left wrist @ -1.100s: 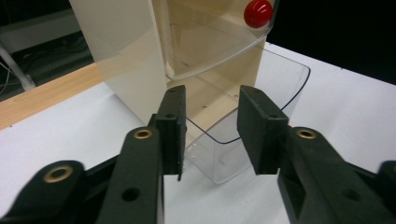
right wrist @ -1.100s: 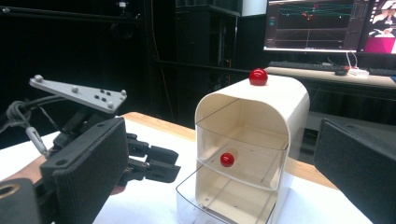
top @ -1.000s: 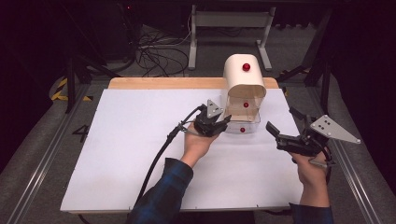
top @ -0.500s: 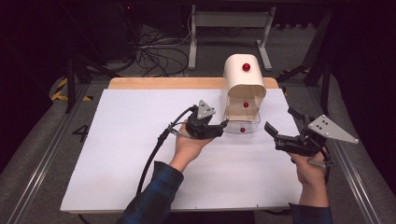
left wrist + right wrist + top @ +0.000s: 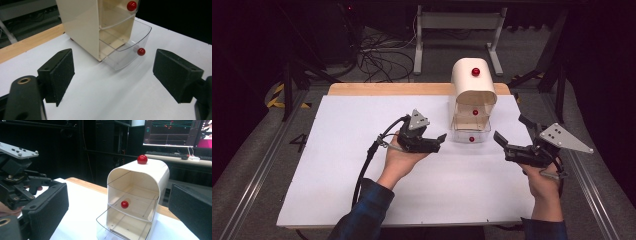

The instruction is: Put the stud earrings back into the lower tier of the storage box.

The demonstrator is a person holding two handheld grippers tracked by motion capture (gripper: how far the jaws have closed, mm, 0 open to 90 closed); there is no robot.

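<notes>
High view: cream drawer cabinet (image 5: 474, 95) at 12 o'clock of table (image 5: 337, 165), bottom clear drawer (image 5: 470, 135) pulled out. Left gripper (image 5: 438, 140) spread, empty, just at 9 o'clock of the drawer. Right gripper (image 5: 507, 135) spread, empty, at 3 o'clock of it.

Left gripper view: jaws wide apart, drawer (image 5: 130, 47) at 12 o'clock, red knob (image 5: 141, 51) on its front.

Right gripper view: jaws wide apart, cabinet (image 5: 140, 192) at 1 o'clock, left gripper (image 5: 17, 182) at 9 o'clock.
</notes>
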